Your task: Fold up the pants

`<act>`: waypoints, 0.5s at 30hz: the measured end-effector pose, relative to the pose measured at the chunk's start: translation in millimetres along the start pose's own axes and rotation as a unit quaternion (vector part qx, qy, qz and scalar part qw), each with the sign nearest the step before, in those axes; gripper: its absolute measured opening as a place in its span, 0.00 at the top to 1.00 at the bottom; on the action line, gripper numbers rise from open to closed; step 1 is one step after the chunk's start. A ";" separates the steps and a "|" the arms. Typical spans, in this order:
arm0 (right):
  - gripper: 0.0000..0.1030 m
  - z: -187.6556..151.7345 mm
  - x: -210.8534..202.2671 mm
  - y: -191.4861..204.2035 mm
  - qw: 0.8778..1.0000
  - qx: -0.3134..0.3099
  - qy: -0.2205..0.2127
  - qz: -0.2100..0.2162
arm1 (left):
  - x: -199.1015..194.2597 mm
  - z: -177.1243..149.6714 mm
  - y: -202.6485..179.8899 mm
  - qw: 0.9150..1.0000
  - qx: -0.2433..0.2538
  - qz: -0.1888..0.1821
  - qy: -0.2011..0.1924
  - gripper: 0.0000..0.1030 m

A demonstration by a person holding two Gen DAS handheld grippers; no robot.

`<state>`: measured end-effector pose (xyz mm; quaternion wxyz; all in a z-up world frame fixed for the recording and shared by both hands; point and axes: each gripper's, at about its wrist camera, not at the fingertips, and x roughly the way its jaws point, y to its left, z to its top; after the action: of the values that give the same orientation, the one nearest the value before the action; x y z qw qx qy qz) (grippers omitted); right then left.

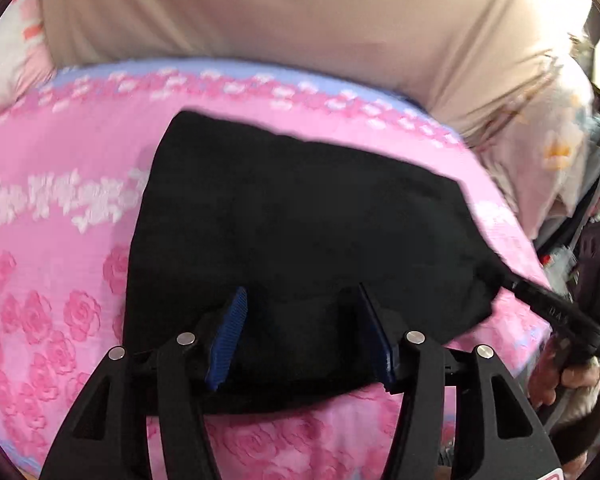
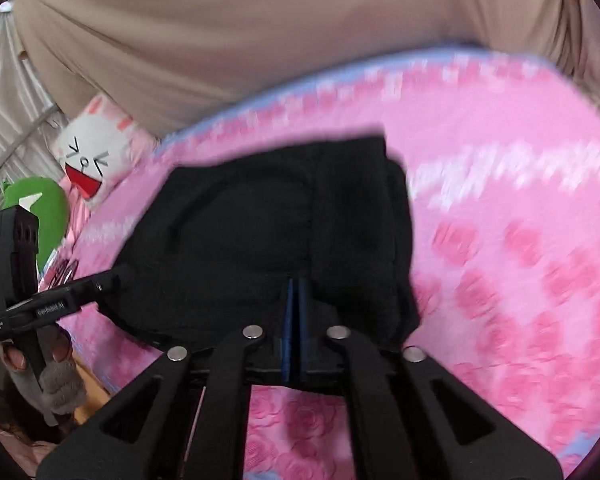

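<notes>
Nearly there, by the look of it. Finds the pants (image 1: 292,220) already reduced to a compact black rectangle of several layers, lying flat on the pink bedspread (image 1: 60,152) directly ahead of both claws, far edge well beyond the tips. Shows the left claw (image 1: 300,292) with its blue pads spread wide apart, straddling the near edge of the cloth, fabric under and between them but nothing pinched. Shows the right claw (image 2: 296,282) with pads pressed together at the near edge of the bundle, seemingly nipping a thin lip of fabric, though too dark there to be sure how much. Seen from the left claw, reaches in from the right and meets the bundle's right-hand corner. Judging from the layered step visible ahead and right of the right claw, counts the legs-together and lengthwise folds as done. Leaves, at most, one last fold or a squaring-up: letting go on the right, pressing flat a slightly skewed far corner, smoothing the thicker side. Cannot tell from here whether waistband or hems sit on top.
</notes>
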<state>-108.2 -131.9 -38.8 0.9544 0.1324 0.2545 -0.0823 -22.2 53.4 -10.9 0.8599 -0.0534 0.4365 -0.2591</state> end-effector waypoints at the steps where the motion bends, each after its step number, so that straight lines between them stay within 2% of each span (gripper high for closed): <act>1: 0.86 -0.2 -7.1 6.7 1.000 -0.021 -0.004 0.001 | -8.8 0.9 -7.9 1.000 0.014 -0.012 -0.006 0.45; 3: 0.67 -9.7 -18.5 15.2 0.998 -0.058 0.006 0.003 | -21.5 1.2 -24.0 0.999 0.043 -0.024 -0.018 0.24; 6: 0.67 -28.1 -16.5 18.7 0.996 -0.079 0.039 0.022 | -27.2 -5.0 -51.4 0.994 0.093 -0.043 -0.024 0.23; 8: 0.67 -40.0 -15.8 12.8 0.996 -0.062 0.050 0.029 | -18.0 -6.7 -69.0 0.992 0.115 -0.053 -0.012 0.23; 10: 0.67 -42.8 -19.2 0.7 0.998 -0.035 0.043 0.026 | -4.4 -5.8 -88.2 0.989 0.136 -0.063 0.002 0.23; 13: 0.67 -42.2 -29.7 -16.3 0.999 0.001 0.021 0.044 | 22.2 -5.3 -109.8 0.984 0.157 -0.076 0.026 0.23; 15: 0.67 -43.0 -30.4 -22.5 0.999 0.009 0.016 0.040 | 35.0 -8.7 -118.6 0.982 0.177 -0.056 0.022 0.23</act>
<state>-159.2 -137.8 -64.1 0.9514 0.1527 0.2638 -0.0446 -59.3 -64.7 -3.7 0.8303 0.0807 0.3985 -0.3812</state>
